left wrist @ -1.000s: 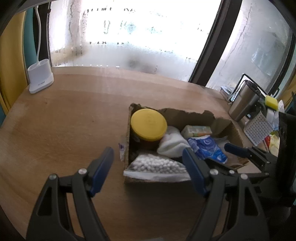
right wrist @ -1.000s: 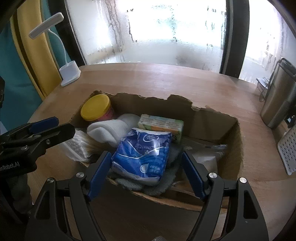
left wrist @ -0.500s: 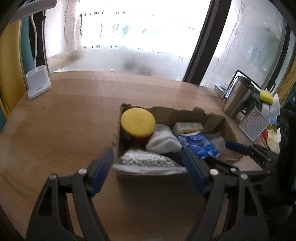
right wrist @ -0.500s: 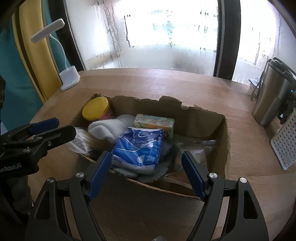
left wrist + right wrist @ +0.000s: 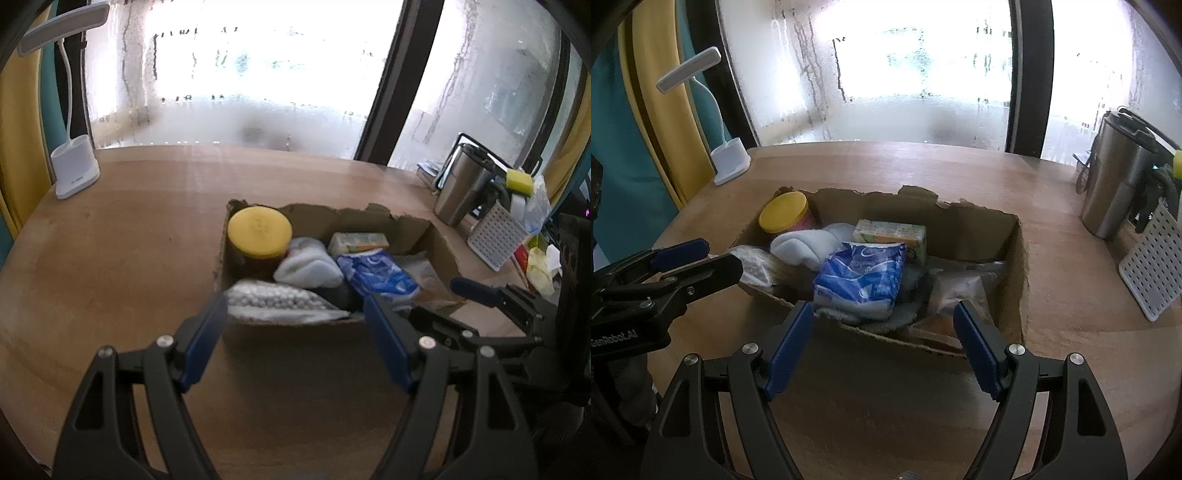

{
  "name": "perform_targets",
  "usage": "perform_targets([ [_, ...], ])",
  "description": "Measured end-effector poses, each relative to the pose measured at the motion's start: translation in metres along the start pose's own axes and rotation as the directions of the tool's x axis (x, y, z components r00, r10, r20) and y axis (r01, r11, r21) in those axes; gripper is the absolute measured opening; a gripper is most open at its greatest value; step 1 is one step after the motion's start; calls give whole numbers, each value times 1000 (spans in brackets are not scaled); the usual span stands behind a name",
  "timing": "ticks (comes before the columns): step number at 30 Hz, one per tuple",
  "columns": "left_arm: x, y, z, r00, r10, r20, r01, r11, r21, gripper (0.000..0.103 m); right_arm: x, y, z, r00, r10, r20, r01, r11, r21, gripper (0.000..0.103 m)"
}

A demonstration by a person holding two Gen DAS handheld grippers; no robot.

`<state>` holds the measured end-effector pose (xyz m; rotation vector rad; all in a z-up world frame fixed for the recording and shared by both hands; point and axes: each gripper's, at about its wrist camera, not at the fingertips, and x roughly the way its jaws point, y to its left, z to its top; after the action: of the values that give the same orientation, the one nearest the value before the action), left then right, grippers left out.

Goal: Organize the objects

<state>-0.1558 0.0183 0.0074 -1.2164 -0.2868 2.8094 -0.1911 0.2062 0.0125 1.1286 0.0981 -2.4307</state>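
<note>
A torn cardboard box (image 5: 413,227) (image 5: 979,230) sits on the wooden table. It holds a yellow-lidded jar (image 5: 259,232) (image 5: 783,217), a white rolled cloth (image 5: 308,266) (image 5: 809,245), a blue tissue pack (image 5: 378,275) (image 5: 862,275), a green-orange carton (image 5: 358,242) (image 5: 892,233) and a bag of white beads (image 5: 273,301) (image 5: 755,264). My left gripper (image 5: 295,332) is open and empty just before the box's near wall. My right gripper (image 5: 884,338) is open and empty before the box's front edge.
A white desk lamp (image 5: 74,170) (image 5: 729,162) stands at the table's far left. A steel tumbler (image 5: 461,190) (image 5: 1115,184) and a white perforated rack (image 5: 496,236) (image 5: 1152,266) stand at the right, with a yellow sponge (image 5: 519,181) behind. Fogged windows lie beyond.
Both grippers have pulled back and risen from the box, which now looks smaller and farther. Both stay open and empty. The box contents have not moved.
</note>
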Motion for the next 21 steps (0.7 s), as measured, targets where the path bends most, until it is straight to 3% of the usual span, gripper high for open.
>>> perform_targets([
  [21,-20,-11,-20,1000,-12,18,11,1000,27,78,-24,0,-21,999,-21,29,21,1000,20,81],
])
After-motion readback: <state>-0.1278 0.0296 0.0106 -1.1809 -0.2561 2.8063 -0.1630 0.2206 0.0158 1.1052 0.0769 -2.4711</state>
